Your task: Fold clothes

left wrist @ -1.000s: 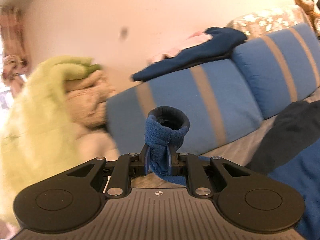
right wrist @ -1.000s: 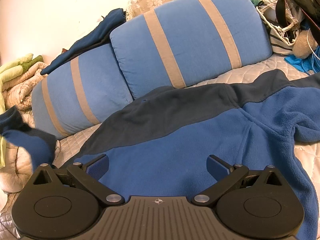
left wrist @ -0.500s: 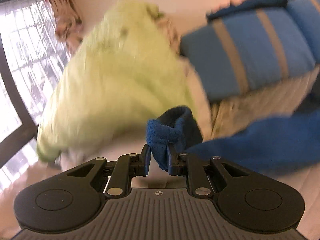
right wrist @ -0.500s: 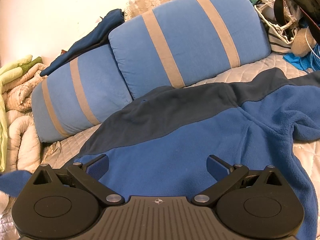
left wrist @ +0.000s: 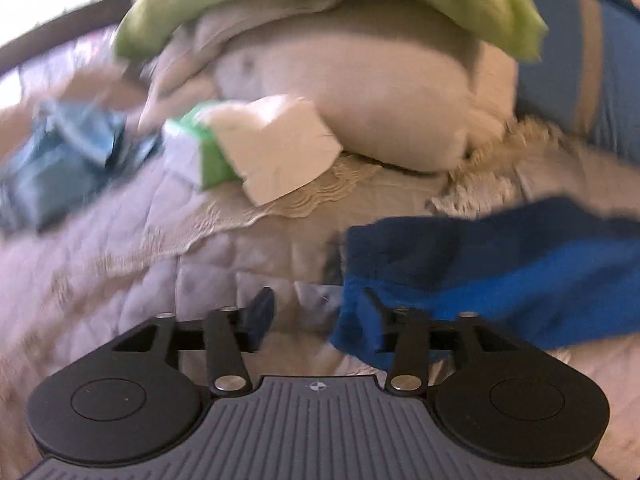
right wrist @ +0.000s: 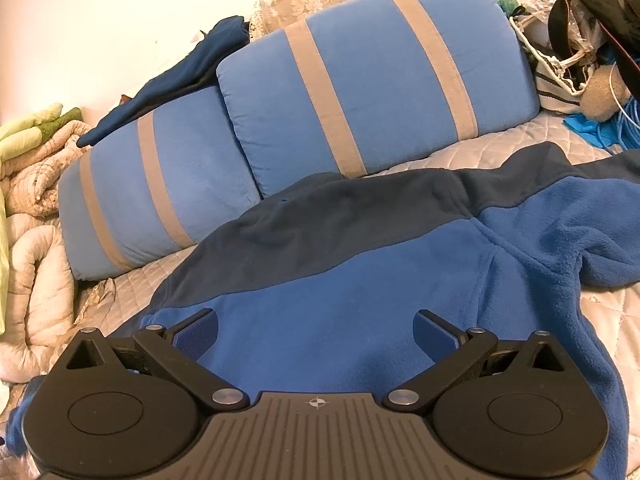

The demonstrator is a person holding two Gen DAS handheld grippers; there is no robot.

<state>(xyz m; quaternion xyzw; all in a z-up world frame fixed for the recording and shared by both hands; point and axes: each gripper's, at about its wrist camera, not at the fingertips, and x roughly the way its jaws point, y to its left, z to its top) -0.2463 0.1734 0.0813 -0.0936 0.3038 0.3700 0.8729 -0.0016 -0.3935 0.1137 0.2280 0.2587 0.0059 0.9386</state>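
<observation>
A two-tone blue fleece jacket (right wrist: 360,280) lies spread on the quilted bed cover, dark blue at the top and bright blue below. My right gripper (right wrist: 316,328) hovers over its bright blue part, jaws wide open and nothing between them. In the blurred left wrist view, the jacket's sleeve (left wrist: 500,272) lies stretched across the cover. My left gripper (left wrist: 318,312) is low over the cover with its jaws opening. The sleeve's cuff end rests against the right finger (left wrist: 376,320), and neither pad presses on it.
Two blue cushions with tan stripes (right wrist: 380,92) line the back, a dark blue garment (right wrist: 192,68) draped over them. Green blanket (left wrist: 320,0) and beige quilts (left wrist: 360,92) pile at the left. A white and green packet (left wrist: 272,144) lies near them. Clutter (right wrist: 580,20) fills the right.
My left gripper swung down and left toward the bed cover, rolling as it went. Its jaws let go of the sleeve cuff, which now lies on the cover. The right gripper has not moved.
</observation>
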